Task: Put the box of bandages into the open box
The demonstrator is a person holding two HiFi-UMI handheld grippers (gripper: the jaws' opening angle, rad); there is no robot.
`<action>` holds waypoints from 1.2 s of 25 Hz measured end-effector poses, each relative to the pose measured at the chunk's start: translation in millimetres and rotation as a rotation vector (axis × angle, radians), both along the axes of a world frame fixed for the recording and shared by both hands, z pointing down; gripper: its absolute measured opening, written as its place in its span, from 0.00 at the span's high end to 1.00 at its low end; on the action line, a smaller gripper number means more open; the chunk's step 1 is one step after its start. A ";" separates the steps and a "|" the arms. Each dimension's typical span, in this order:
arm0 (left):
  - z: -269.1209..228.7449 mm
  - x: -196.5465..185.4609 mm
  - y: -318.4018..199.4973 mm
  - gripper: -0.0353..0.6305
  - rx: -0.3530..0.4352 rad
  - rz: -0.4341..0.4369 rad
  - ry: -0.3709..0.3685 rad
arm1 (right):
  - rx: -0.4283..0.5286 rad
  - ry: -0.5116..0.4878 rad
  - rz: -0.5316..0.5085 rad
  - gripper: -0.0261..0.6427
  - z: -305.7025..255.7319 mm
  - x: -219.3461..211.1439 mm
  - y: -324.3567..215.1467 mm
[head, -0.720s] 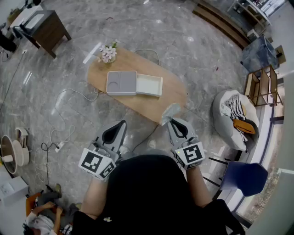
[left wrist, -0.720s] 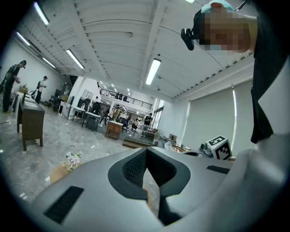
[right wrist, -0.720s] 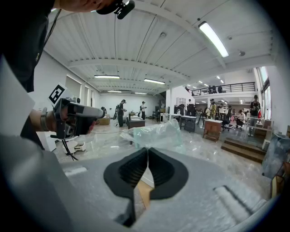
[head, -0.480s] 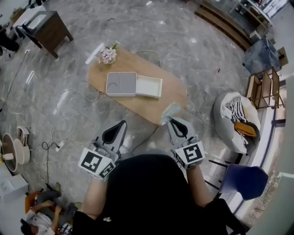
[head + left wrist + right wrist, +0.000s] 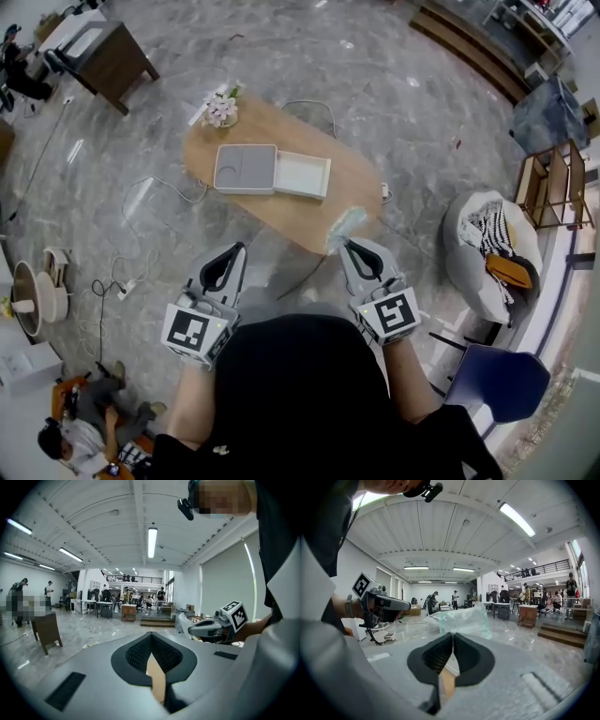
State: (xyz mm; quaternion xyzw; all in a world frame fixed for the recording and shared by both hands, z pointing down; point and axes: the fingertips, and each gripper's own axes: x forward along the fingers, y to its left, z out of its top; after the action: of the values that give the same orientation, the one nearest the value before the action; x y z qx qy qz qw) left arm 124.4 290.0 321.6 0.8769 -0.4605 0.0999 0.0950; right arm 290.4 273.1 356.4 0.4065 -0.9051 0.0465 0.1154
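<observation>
The right gripper [image 5: 347, 244] is shut tight on a pack [image 5: 343, 225]. The pack is see-through, crinkly plastic and looks like the bandages. It sticks out past the tips, just over the near edge of the table [image 5: 352, 183], right of the middle of the head view. The jaws have black ridged pads and gray smooth sides.

The left gripper [image 5: 237, 250] is shut too, with nothing in it. Its pads meet at the tip. It hangs over the bare floor [image 5: 394, 103], apart from the table's near edge.

The table is long with round ends and made of light brown wood. The box [image 5: 246, 169] lies open on it, up and left of the pack and well apart from it. It has a gray half with round corners and a white flat half [image 5: 302, 175], side by side. Bare wood runs between the pack and the box. Small pink flowers [image 5: 222, 107] stand at the table's upper left end, near the gray half.

The floor is shiny gray stone. Thin cables [image 5: 141, 197] curl on it left of the table. A puffy striped seat [image 5: 478, 239] and a blue chair [image 5: 502, 380] sit at the right side.

Next to a moment ago, the left gripper has swung a bit left and points more straight up the frame. The right gripper and pack keep almost the same spot.
</observation>
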 end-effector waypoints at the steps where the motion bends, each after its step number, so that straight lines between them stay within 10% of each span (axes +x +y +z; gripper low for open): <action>1: 1.7 3.4 0.3 0.93 -0.017 -0.006 -0.004 | -0.002 -0.006 -0.003 0.95 2.0 3.4 -1.0; 13: 20.8 3.0 -27.5 0.93 -0.067 0.034 -0.015 | -0.029 -0.001 0.014 0.95 12.5 0.1 -29.4; 30: 34.9 -115.4 -134.7 0.93 -0.067 0.086 0.057 | -0.068 0.046 0.070 0.95 17.0 -105.5 -128.4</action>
State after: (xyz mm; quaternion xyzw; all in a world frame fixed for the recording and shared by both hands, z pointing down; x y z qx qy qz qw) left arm 9.0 155.3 356.5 0.8947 -0.4157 0.0944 0.1331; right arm 184.9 144.7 373.4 0.4347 -0.8854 0.0719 0.1481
